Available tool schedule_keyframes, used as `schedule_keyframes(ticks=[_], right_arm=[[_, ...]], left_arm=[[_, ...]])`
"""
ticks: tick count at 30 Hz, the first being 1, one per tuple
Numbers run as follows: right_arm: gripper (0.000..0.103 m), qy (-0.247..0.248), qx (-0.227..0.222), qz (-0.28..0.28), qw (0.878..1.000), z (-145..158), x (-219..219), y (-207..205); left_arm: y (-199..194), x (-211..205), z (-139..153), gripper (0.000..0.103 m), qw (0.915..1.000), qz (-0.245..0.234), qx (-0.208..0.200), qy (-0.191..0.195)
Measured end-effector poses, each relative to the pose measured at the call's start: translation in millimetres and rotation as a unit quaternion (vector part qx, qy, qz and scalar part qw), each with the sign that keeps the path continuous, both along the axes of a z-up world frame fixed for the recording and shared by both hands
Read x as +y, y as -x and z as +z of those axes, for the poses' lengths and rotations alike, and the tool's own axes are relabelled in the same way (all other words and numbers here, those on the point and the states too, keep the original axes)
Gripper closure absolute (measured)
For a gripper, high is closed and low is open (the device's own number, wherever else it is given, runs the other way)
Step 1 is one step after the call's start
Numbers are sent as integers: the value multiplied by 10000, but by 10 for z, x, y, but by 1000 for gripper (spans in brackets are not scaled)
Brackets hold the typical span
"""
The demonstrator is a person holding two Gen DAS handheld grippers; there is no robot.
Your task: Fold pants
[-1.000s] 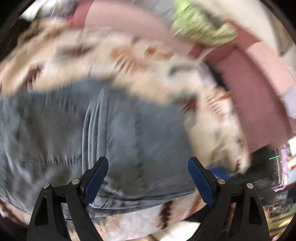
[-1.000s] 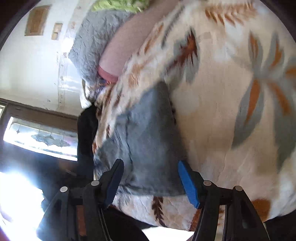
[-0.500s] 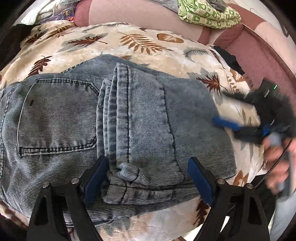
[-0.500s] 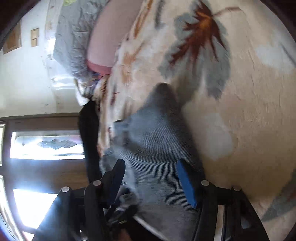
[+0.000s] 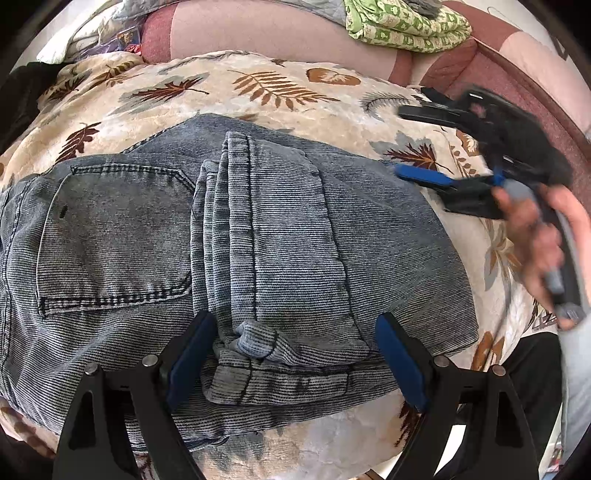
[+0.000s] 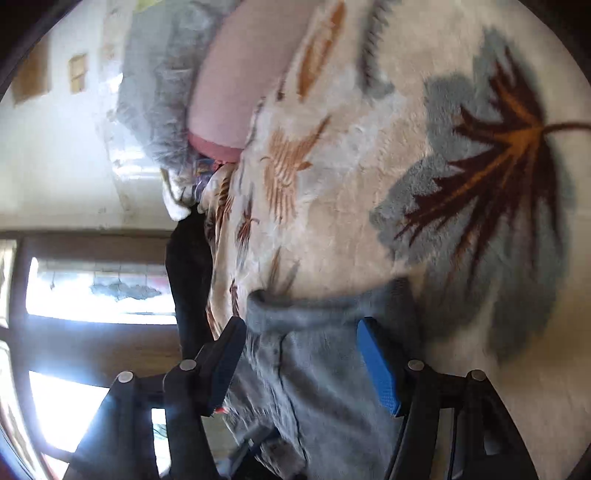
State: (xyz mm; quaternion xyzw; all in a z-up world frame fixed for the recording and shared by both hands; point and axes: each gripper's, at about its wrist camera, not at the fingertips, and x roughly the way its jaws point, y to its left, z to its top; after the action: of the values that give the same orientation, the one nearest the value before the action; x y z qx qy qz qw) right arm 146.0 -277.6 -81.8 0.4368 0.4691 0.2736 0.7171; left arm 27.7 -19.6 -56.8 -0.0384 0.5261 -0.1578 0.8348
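The leaf-patterned blanket (image 5: 280, 85) covers a couch, and the pants (image 5: 258, 236) lie folded flat on it, back pocket to the left, one leg doubled over the middle. A green cloth (image 5: 406, 26) sits on the couch back. The left tongs (image 5: 295, 354) hang spread over the near hem, as half a second ago. The right tongs (image 5: 424, 147), spread too, have lifted off the pants' right edge and drawn further away.

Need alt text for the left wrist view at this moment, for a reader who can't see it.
Folded grey-blue jeans lie on a leaf-patterned blanket, with the left gripper open over their near hem. At right, the hand-held right gripper reaches toward the jeans' far edge, also open; a pink sofa back runs behind.
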Motion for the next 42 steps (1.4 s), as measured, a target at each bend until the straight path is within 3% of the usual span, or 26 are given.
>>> schedule_keyframes(ticks=[4, 7, 9, 15, 17, 19, 22, 28, 30, 33, 35, 36, 37, 39, 42], right_arm=[[35, -273, -105, 115, 9995, 24, -40, 597], [34, -364, 121, 180, 9991, -217, 7, 955], [34, -378, 303, 325, 9983, -421, 88, 1072], [34, -311, -87, 190, 9993, -274, 38, 1252], [33, -317, 24, 305, 9990, -412, 79, 1229], [34, -503, 136, 229, 9984, -411, 1, 1234], [33, -232, -98, 189, 9995, -211, -93, 1204], [33, 75, -270, -236, 9993, 29, -421, 730], [33, 219, -135, -226, 9994, -2, -409, 471], [33, 505, 19, -174, 9986, -80, -334, 176], [35, 678, 69, -185, 9975, -132, -249, 53], [45, 795, 84, -129, 9967, -152, -216, 33], [66, 955, 106, -82, 9953, -173, -200, -1], [83, 1439, 149, -96, 9894, -198, -140, -34], [88, 1847, 32, -96, 9827, -168, -91, -40]], left_arm=[[-31, 132, 66, 15, 9987, 198, 88, 469], [-69, 263, 227, 15, 9959, 467, -44, 769], [-128, 294, 355, 15, 9953, 547, -205, 778], [-412, 97, 476, 15, 9964, 520, -319, 584], [-478, -25, 367, 15, 9986, 443, -173, 251], [-545, -157, 56, 15, 9982, 342, 391, -287], [-440, -278, 3, 15, 9954, 173, 47, -941], [-241, -203, 396, 15, 9981, -20, -611, -74], [-271, -247, 381, 15, 9981, -169, -565, 149], [-382, -240, 320, 15, 9988, -114, -437, 192], [-469, -240, 244, 15, 9983, -113, -205, 529], [-501, -238, 164, 15, 9980, -94, 10, 627], [-506, -249, 94, 15, 9981, -100, 151, 583], [-490, -290, -26, 15, 9993, -149, 169, 309], [-431, -379, -27, 15, 9997, -243, -32, 16]])
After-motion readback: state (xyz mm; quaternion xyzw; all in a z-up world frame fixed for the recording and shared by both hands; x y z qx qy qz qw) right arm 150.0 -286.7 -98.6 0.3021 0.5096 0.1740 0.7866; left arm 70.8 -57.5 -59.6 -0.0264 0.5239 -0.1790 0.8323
